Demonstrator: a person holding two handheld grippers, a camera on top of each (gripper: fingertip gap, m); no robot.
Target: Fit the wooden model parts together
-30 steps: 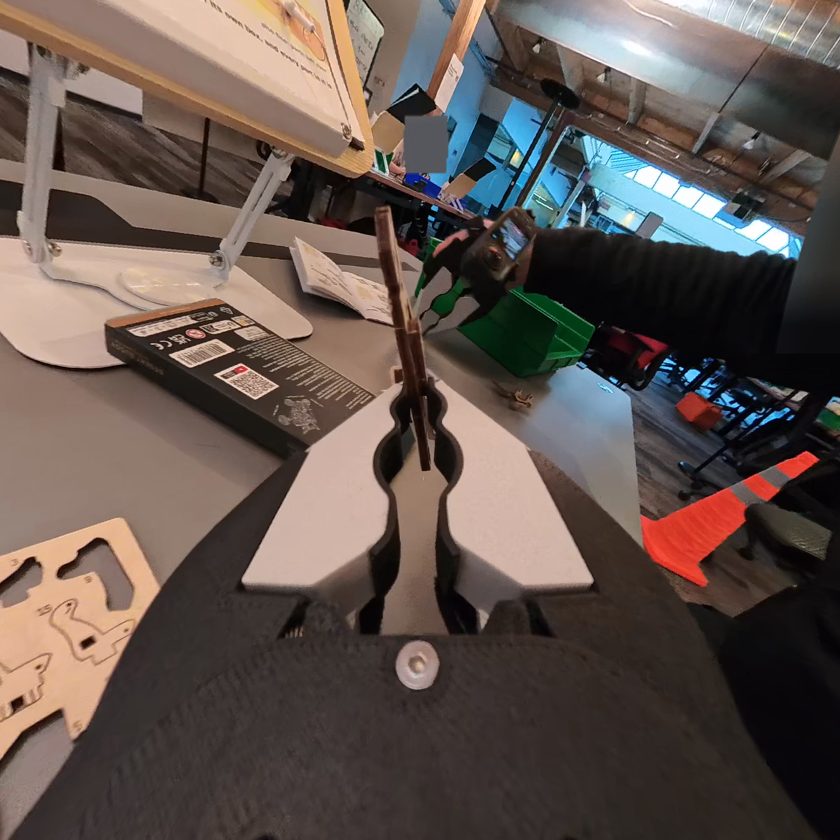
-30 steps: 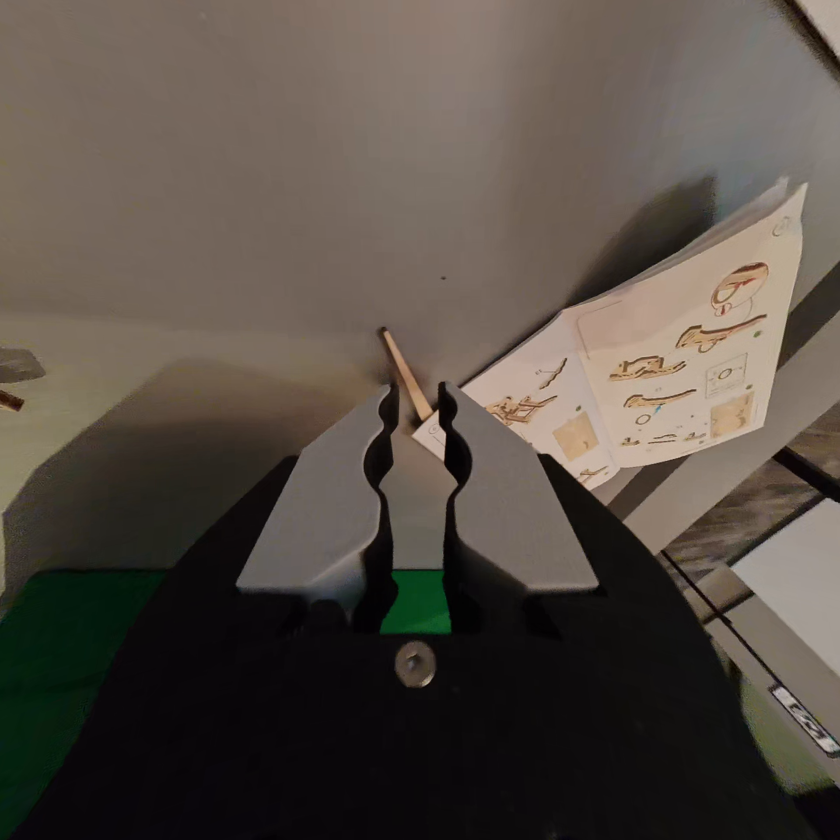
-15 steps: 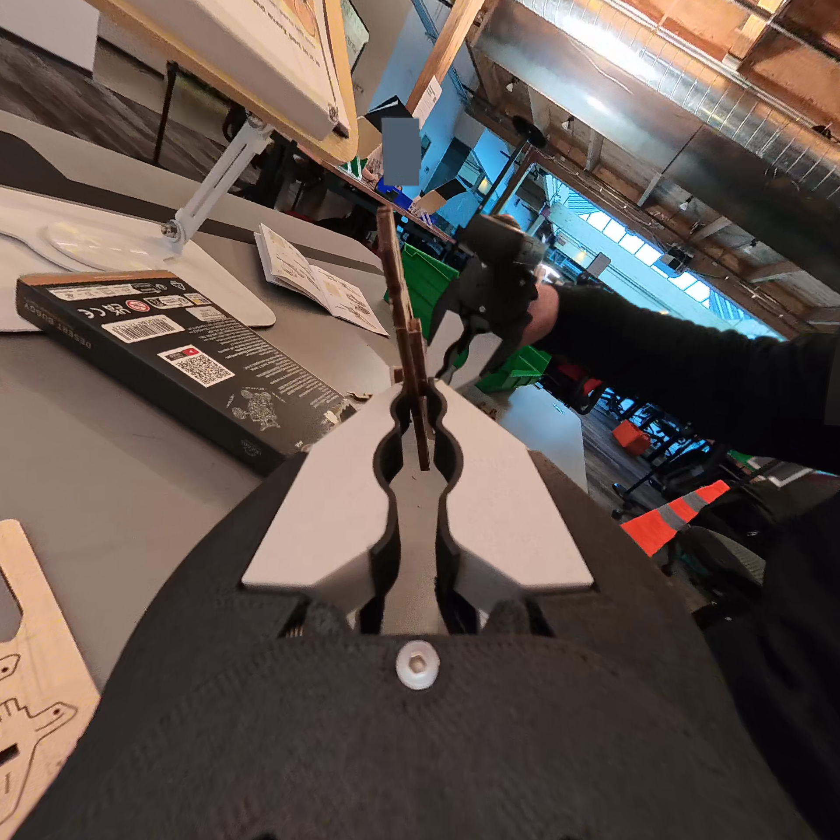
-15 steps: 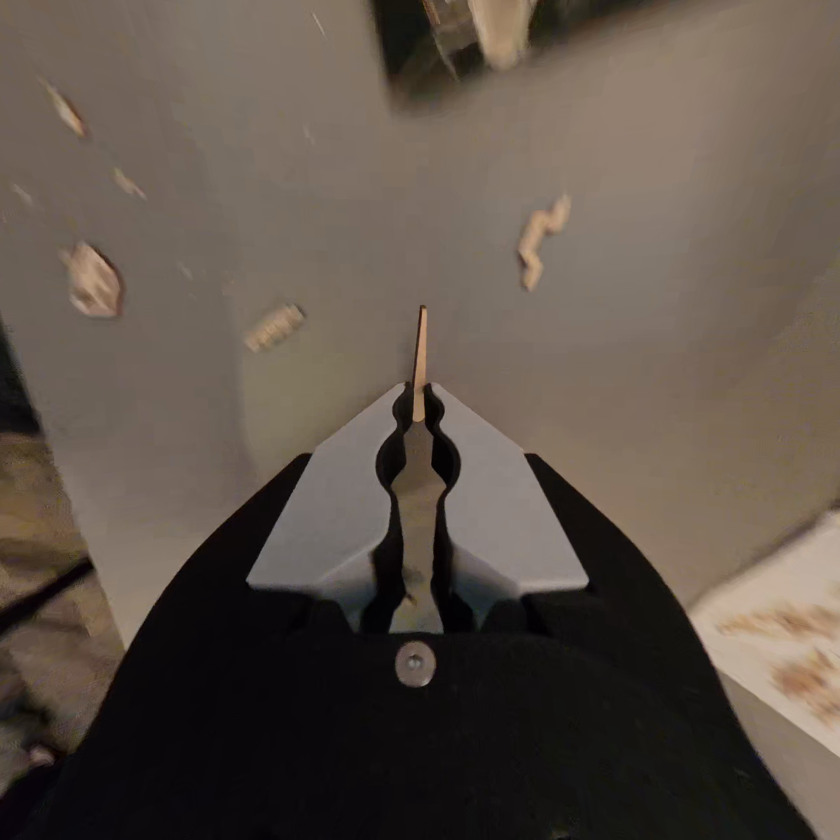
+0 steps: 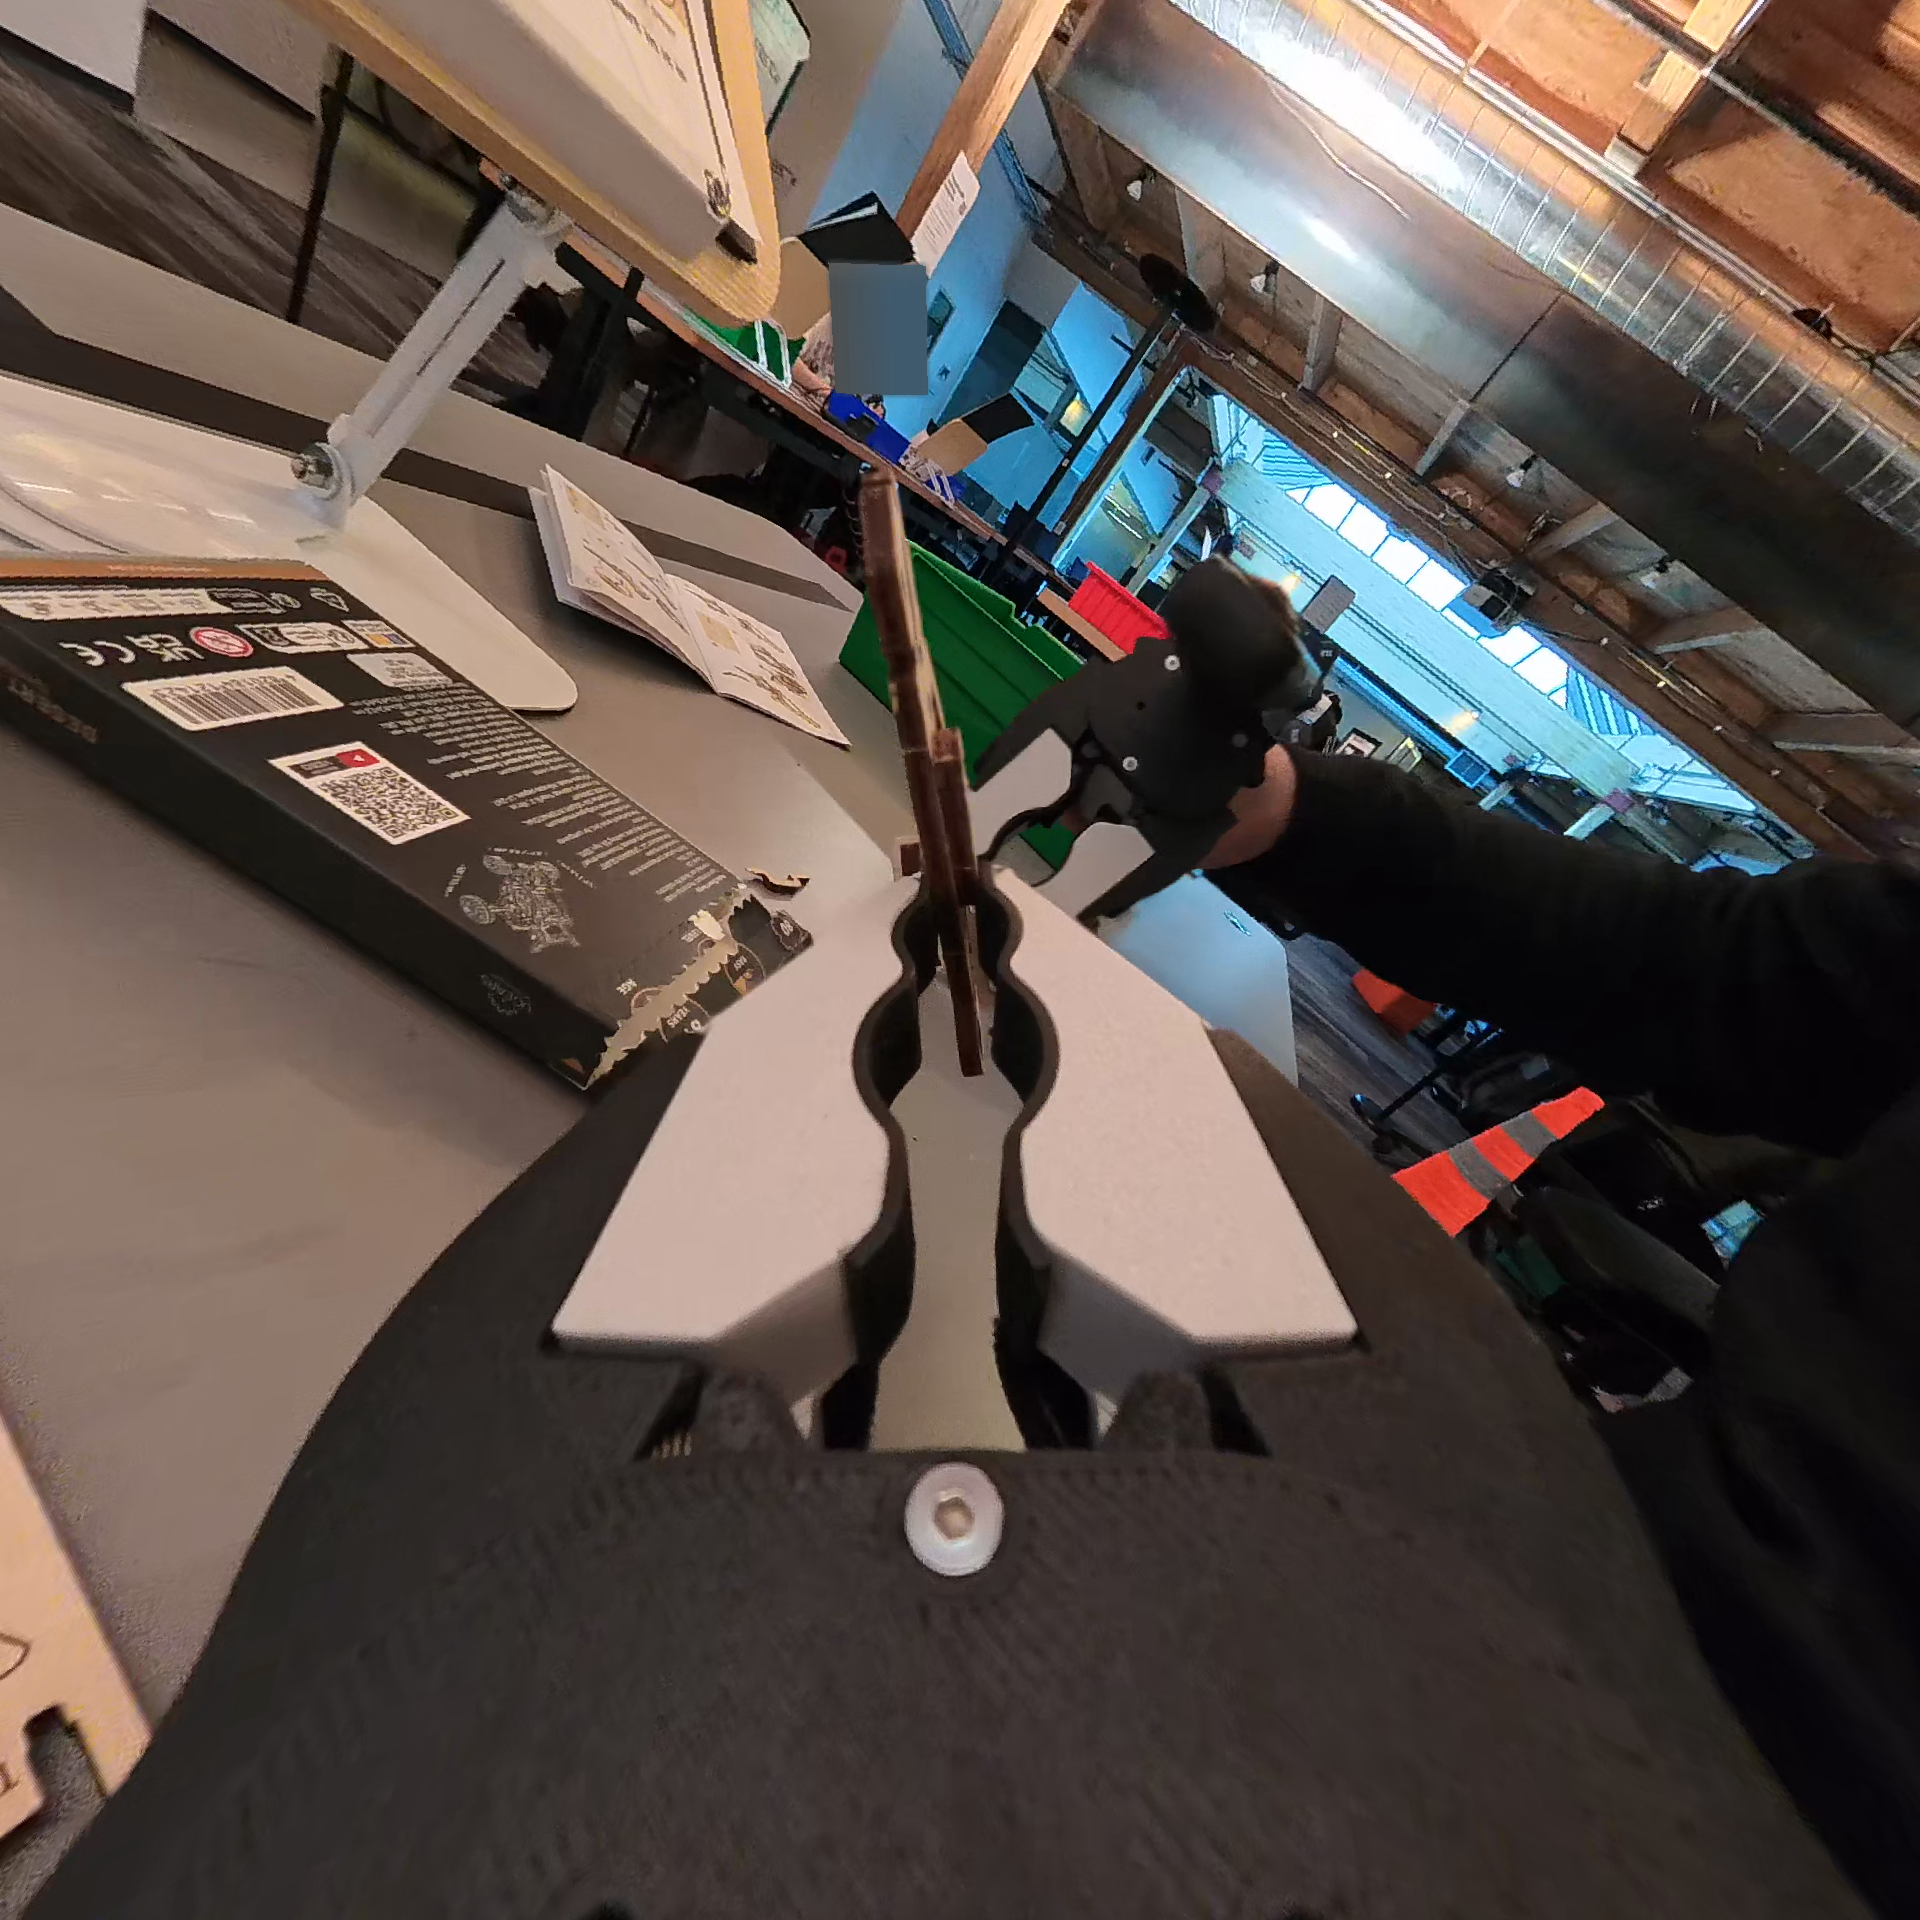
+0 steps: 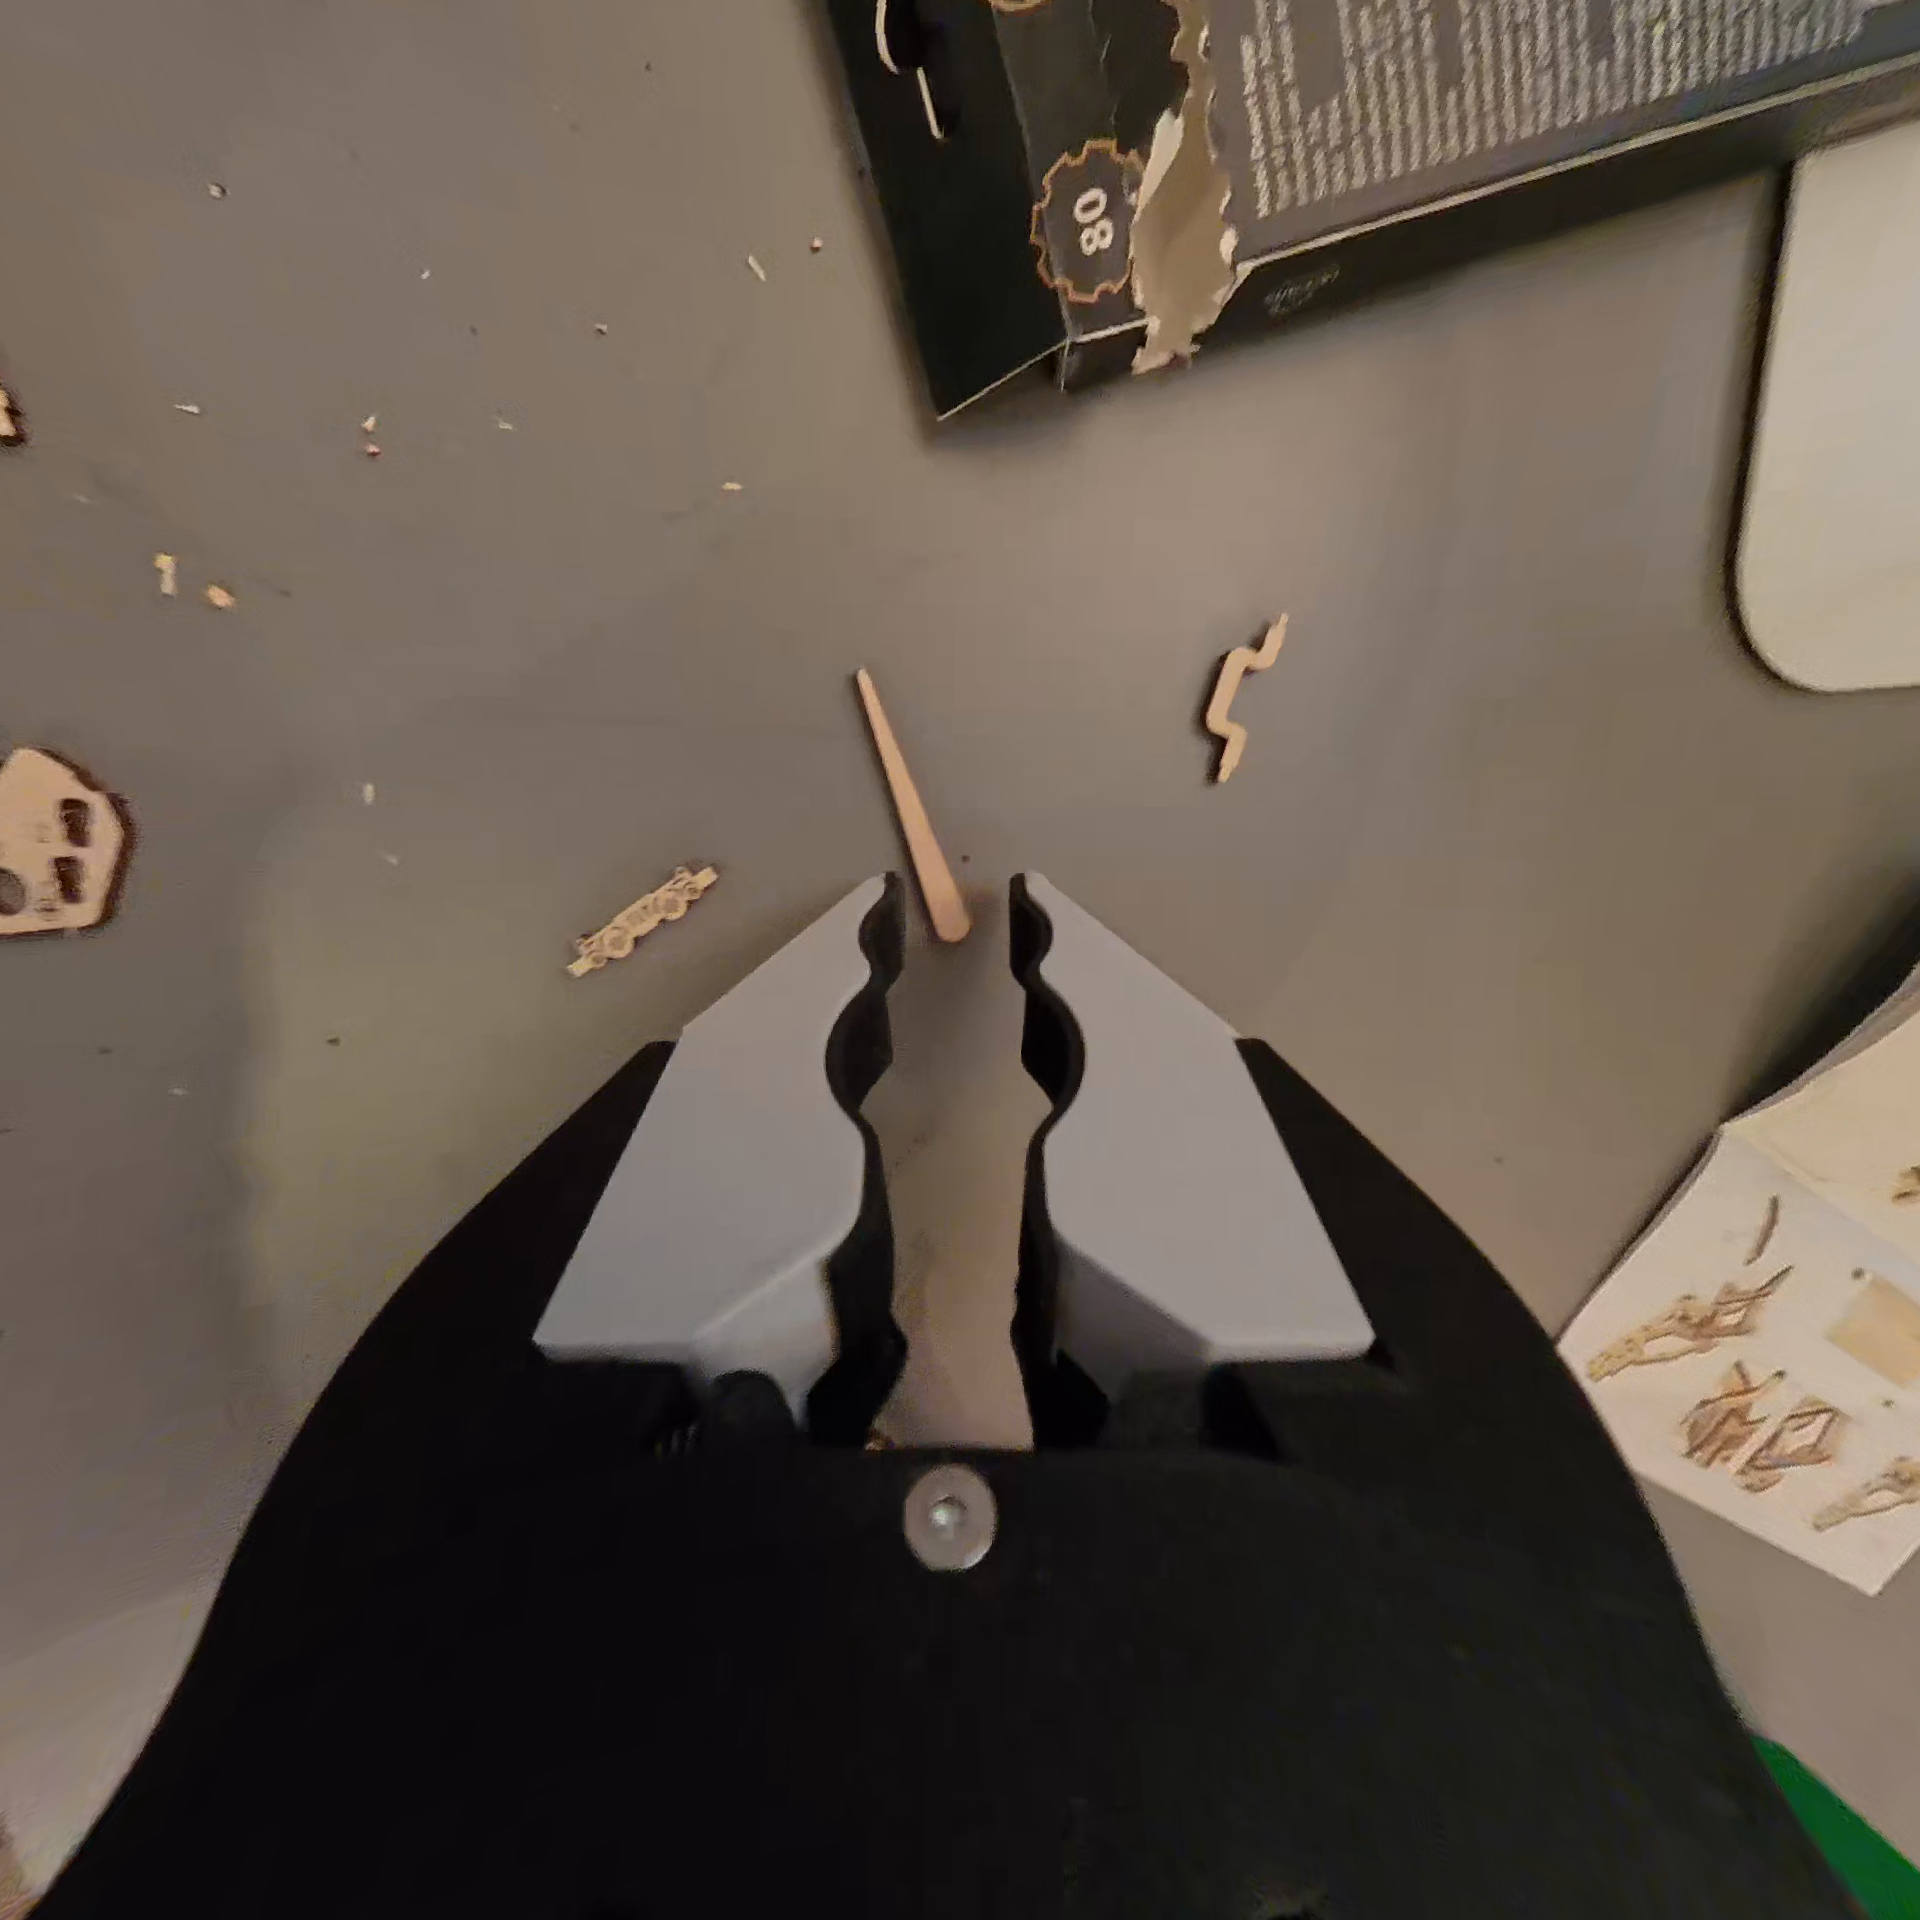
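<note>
My left gripper (image 5: 945, 894) is shut on a dark flat wooden model piece (image 5: 902, 665), which stands edge-on and upright out of the jaws. My right gripper (image 6: 954, 883) is open and points down at the grey table (image 6: 520, 623). A thin tapered wooden stick (image 6: 906, 805) lies there with its thick end between the open fingertips, touching neither. In the left wrist view the right gripper (image 5: 1132, 748) hangs beyond the held piece, on a black-sleeved arm (image 5: 1558, 935).
Loose parts lie on the table: a zigzag piece (image 6: 1242, 696), a small link piece (image 6: 642, 922) and a holed plate (image 6: 57, 842). Also there are a black box (image 5: 364, 790), an instruction booklet (image 5: 675, 613), a white stand base (image 6: 1839, 416), a green bin (image 5: 966, 665) and a cut-out wooden sheet (image 5: 52, 1621). Tip to tip, the grippers are about 20 cm apart.
My right gripper swung from the booklet to over the loose parts. It was shut on the stick half a second ago and has now opened, with the stick loose. My left gripper tilted a little, still holding.
</note>
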